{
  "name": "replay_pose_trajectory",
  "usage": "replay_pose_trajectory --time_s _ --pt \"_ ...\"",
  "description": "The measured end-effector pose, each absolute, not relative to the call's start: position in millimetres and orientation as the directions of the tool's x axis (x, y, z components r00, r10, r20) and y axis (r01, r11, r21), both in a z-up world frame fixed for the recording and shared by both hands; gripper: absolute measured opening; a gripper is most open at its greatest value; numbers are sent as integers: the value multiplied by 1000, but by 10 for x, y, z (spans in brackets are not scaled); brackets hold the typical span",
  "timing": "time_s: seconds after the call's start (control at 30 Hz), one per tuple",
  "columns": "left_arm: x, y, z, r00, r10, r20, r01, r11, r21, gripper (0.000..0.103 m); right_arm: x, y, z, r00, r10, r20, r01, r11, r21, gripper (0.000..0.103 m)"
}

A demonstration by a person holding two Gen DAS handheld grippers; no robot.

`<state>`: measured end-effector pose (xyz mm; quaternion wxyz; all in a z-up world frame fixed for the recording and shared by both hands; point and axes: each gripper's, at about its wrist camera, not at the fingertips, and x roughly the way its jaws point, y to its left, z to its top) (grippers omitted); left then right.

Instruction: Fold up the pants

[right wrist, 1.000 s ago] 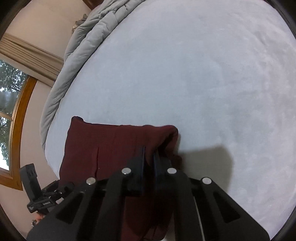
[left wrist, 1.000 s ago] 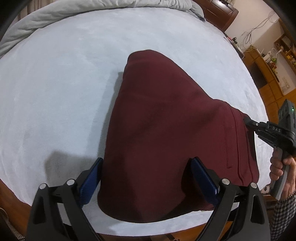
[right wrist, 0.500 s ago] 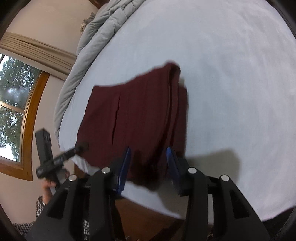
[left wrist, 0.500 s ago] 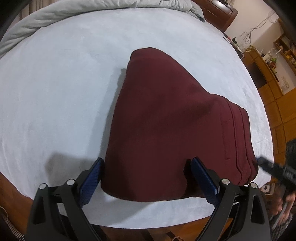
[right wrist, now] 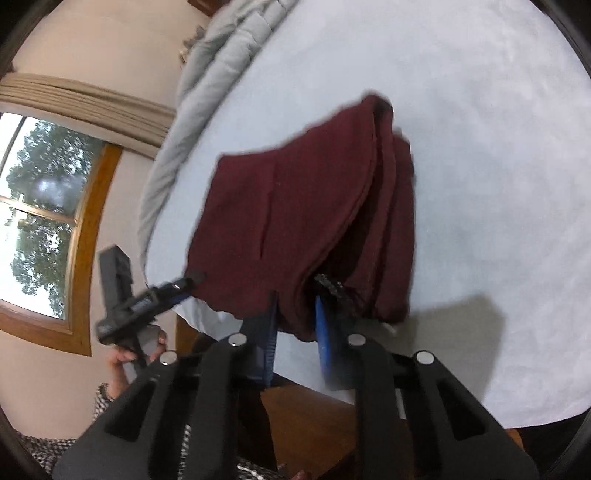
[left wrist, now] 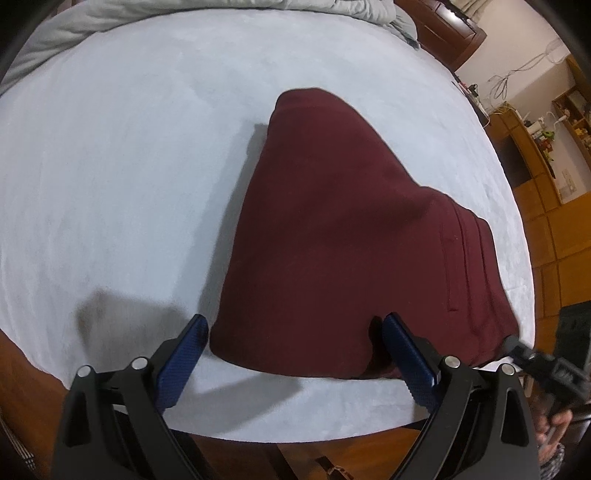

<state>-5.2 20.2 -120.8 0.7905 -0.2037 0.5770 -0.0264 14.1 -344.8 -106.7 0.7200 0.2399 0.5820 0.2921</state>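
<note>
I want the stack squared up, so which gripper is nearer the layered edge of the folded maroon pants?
Right. The right gripper has its fingers around the near corner of the layered edge of the folded pants; the left gripper straddles the opposite, smooth end.

1. The maroon pants (left wrist: 343,236) lie folded into a thick stack near the bed's (left wrist: 110,166) front edge.
2. Layered edges face right; a pocket slit shows on top.

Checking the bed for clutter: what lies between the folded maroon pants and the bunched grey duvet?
Only bare pale bed sheet separates pants from duvet, seen in the left wrist view.
</note>
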Motion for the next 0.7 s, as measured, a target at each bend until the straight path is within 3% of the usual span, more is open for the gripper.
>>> replay_pose_trajectory --time_s 0.17,0.33,0.57,0.7 --pt "-42 140 -1076 367 -240 -899 -147 939 -311 96 140 -3498 -1158 134 633 -763 -141 774 617 17" --pt "-19 77 -1046 376 -222 -900 -129 949 -288 96 103 -3467 -1355 109 643 -758 -104 766 635 18" --pt "-29 58 -849 428 -177 -886 -106 964 -244 96 109 -3475 -1198 121 641 -758 -132 767 627 27" --pt "-40 51 -697 474 -155 -867 -85 972 -221 96 170 -3422 -1060 137 632 -763 -147 774 615 27"
